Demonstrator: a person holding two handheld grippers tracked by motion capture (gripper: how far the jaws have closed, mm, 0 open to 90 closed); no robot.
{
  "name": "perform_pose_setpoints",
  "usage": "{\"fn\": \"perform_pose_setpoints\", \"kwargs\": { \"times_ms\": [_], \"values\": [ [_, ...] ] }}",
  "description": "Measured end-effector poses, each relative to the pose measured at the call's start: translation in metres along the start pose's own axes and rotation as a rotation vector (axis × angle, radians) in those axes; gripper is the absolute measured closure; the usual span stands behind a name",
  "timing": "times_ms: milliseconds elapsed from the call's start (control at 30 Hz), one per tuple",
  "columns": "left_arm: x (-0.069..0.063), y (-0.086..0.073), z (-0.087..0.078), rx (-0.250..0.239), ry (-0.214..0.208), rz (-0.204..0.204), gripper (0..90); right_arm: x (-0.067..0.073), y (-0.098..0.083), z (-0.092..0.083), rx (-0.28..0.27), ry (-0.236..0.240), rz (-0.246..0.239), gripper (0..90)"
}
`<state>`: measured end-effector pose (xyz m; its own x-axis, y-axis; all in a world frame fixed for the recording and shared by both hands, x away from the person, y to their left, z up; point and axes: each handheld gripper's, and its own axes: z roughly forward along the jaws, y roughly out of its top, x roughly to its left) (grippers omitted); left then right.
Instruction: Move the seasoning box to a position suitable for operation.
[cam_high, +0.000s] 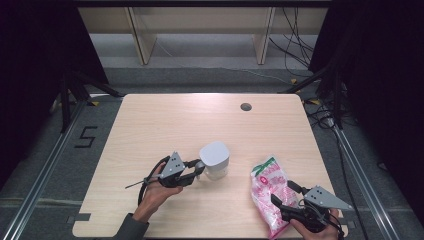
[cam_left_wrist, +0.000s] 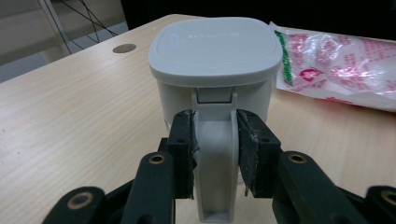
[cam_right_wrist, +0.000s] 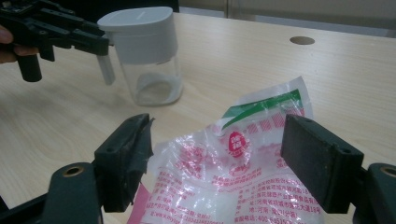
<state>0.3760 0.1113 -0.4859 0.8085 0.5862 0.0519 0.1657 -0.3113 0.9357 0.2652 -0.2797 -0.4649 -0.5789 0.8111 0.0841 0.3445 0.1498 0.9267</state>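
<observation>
On the left, the left gripper (cam_high: 199, 167) has its jaws clamped on the grey handle (cam_left_wrist: 214, 154) of a small jar (cam_high: 215, 161), one pad pressed against each side of it; a grip there looks meant to steady the jar or to work its lid, since the handle hangs from the lid's near edge. The jar stands upright near the middle of the wooden table (cam_high: 165, 120), with a grey lid (cam_left_wrist: 215, 49) shut on top and a clear lower body, seen from the right gripper view, that looks almost empty with perhaps a thin white layer at the bottom. To its right and a little nearer lies a pink-and-white plastic bag (cam_high: 270, 192) with a green strip at its far end, flat on the table and apart from the jar. At the right near corner, the right gripper (cam_right_wrist: 217, 175) has its jaws standing wide apart, one on each side of the bag's near part, with neither pad pressing on it. That placing suggests the bag is about to be picked up, probably so its contents can go into the jar.
</observation>
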Motion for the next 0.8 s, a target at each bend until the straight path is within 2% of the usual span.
{"fn": "perform_pose_setpoints", "kwargs": {
  "times_ms": [100, 133, 200, 233, 267, 300, 367, 400, 433, 500, 533, 600, 667, 800],
  "values": [
    [0.003, 0.001, 0.003, 0.001, -0.001, -0.003, 67.7, 0.000, 0.000, -0.002, 0.008, -0.010, -0.005, 25.5],
    [0.003, 0.001, 0.005, -0.002, -0.014, -0.008, 67.7, -0.001, 0.000, -0.001, 0.005, 0.000, -0.015, 25.5],
    [0.003, 0.001, 0.004, 0.004, -0.004, 0.015, 67.6, -0.001, 0.000, -0.001, 0.018, 0.003, -0.011, 25.5],
    [0.002, 0.001, 0.005, 0.009, 0.015, 0.041, 67.5, -0.001, 0.000, -0.001, 0.007, -0.002, -0.005, 25.5],
    [0.000, 0.002, 0.005, 0.040, 0.060, 0.109, 67.0, 0.000, 0.000, -0.001, 0.010, -0.006, -0.006, 25.5],
    [-0.001, 0.001, 0.006, 0.049, 0.077, 0.132, 66.0, 0.000, 0.001, -0.002, 0.016, -0.007, -0.002, 25.6],
    [0.002, 0.000, 0.009, 0.050, 0.086, 0.102, 66.1, 0.001, 0.000, -0.001, 0.004, 0.000, 0.010, 25.5],
    [0.004, -0.001, 0.010, 0.058, 0.096, 0.101, 66.3, 0.000, 0.000, -0.001, 0.017, -0.011, -0.014, 25.5],
    [0.008, -0.003, 0.012, 0.067, 0.142, 0.101, 66.4, 0.000, 0.000, -0.002, 0.020, -0.006, -0.006, 25.5],
    [0.011, -0.004, 0.013, 0.071, 0.155, 0.094, 66.7, -0.001, 0.000, -0.001, 0.015, -0.006, -0.018, 25.6],
    [0.015, -0.005, 0.015, 0.067, 0.182, 0.082, 67.7, 0.000, 0.000, -0.001, 0.018, -0.004, 0.010, 25.5],
    [0.016, -0.005, 0.016, 0.065, 0.189, 0.075, 68.0, 0.001, 0.000, -0.002, 0.021, -0.006, 0.018, 25.5],
    [0.017, -0.005, 0.018, 0.063, 0.200, 0.078, 68.3, -0.001, 0.000, 0.000, 0.006, -0.004, -0.012, 25.5],
    [0.018, -0.005, 0.024, 0.055, 0.200, 0.083, 68.8, -0.001, 0.000, 0.000, 0.010, -0.009, -0.012, 25.5]
  ]
}}
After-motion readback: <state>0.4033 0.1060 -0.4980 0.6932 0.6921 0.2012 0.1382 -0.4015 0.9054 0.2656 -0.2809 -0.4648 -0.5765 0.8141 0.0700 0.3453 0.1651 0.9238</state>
